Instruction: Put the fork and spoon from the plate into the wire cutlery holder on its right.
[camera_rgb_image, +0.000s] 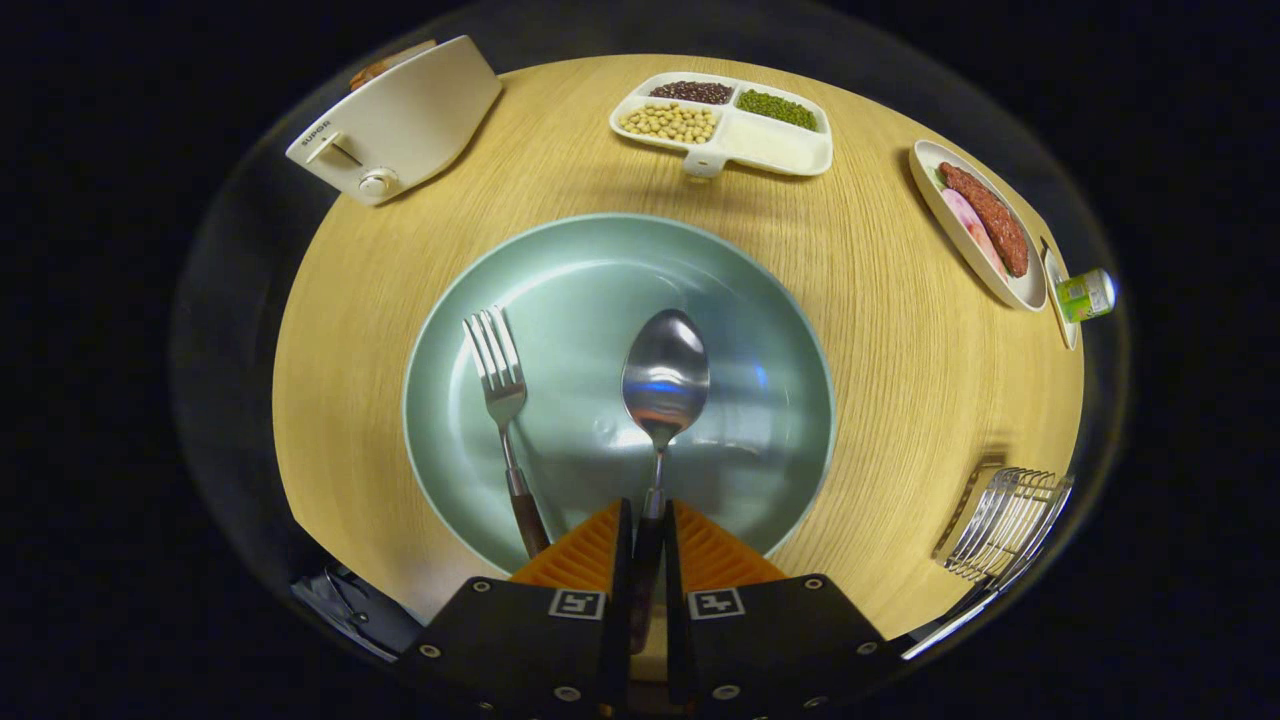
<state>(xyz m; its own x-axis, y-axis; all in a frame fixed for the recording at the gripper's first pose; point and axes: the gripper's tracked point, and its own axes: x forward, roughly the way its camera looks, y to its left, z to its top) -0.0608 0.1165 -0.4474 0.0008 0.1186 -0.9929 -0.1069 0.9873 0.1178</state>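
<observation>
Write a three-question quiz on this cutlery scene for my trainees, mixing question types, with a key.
1. True or false: the gripper is shut on the spoon handle.
2. Where does the fork lie?
A. In the wire cutlery holder
B. On the green plate, beside the spoon
C. On the divided bean tray
3. Fill in: the white appliance beyond the plate, across the wooden table from the meat dish, is a ____.

Key: 1 true; 2 B; 3 toaster.
</observation>
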